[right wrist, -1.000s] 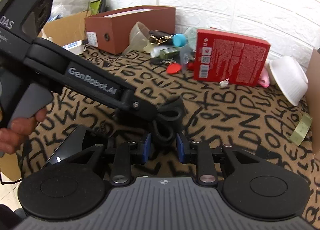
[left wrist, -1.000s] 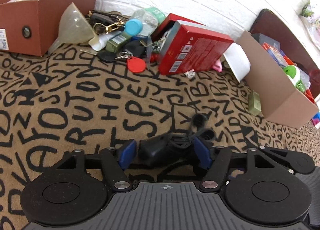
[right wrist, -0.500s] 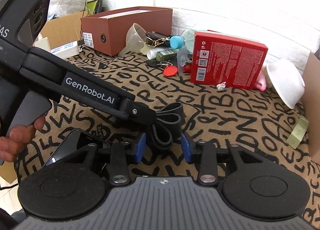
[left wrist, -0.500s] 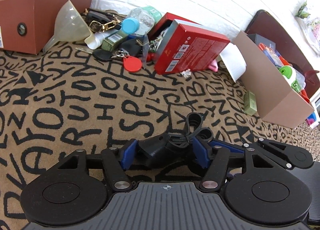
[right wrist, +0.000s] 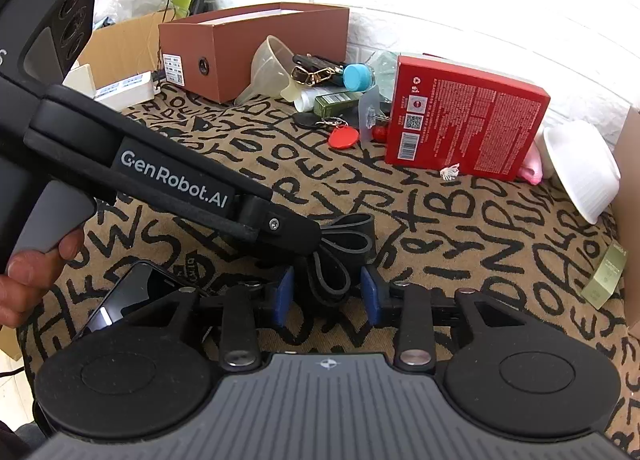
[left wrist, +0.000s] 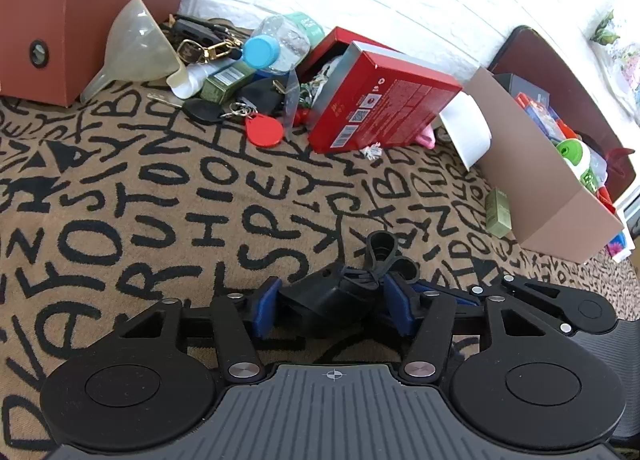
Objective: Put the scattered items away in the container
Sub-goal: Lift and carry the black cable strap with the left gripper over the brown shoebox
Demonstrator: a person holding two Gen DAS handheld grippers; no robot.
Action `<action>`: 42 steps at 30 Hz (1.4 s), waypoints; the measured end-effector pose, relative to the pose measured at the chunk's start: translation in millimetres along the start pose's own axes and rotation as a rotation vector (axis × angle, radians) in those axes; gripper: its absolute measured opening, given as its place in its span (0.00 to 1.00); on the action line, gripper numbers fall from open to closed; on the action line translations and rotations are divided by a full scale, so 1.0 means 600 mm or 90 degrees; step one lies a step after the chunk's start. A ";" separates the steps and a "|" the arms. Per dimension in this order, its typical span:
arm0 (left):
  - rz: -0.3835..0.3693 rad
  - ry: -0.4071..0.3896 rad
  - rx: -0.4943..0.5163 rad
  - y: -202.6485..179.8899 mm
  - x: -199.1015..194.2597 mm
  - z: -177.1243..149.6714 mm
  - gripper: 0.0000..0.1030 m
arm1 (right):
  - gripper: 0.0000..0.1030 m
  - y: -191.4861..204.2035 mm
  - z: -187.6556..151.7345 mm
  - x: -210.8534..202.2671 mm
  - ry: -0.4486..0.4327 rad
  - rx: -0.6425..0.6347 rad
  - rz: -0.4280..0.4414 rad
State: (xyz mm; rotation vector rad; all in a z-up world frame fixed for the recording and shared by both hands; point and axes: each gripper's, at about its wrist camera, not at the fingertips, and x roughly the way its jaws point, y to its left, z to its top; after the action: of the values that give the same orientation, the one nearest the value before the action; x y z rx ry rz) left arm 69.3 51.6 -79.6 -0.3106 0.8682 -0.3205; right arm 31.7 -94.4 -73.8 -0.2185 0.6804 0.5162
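My left gripper (left wrist: 329,308) is shut on a black bundle of folded rubber straps (left wrist: 340,296) and holds it just above the lettered rug. The same bundle (right wrist: 340,248) shows in the right wrist view, with its loops hanging between the blue pads of my right gripper (right wrist: 327,296), which is open around them without pressing. The left gripper's body (right wrist: 172,179) crosses that view from the left. The tan cardboard container (left wrist: 552,195) with several items inside stands at the right.
A pile lies by the white wall: a red box (left wrist: 380,107), funnel (left wrist: 136,47), bottle (left wrist: 276,43), keys with a red tag (left wrist: 264,131), white bowl (right wrist: 580,171). A brown shoebox (left wrist: 80,11) stands far left. A phone (right wrist: 128,296) and small green box (left wrist: 498,211) lie on the rug.
My right gripper has opened and let go of the strap loops. My left gripper has lifted the bundle a little off the rug.
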 end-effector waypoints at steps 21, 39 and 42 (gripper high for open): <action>0.094 -0.232 0.009 0.058 -0.181 0.149 0.62 | 0.32 0.075 0.213 -0.007 -0.143 -0.094 0.038; 0.113 -0.296 -0.060 0.232 -0.145 0.357 0.62 | 0.27 0.096 0.442 0.181 -0.174 -0.147 0.040; 0.113 -0.299 -0.061 0.257 -0.123 0.383 0.62 | 0.27 0.091 0.466 0.217 -0.174 -0.147 0.042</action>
State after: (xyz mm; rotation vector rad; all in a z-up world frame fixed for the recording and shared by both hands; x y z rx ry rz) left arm 227.6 251.9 50.5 -0.3762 0.4444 -0.0341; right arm 240.4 101.5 53.0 -0.3363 0.3624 0.6750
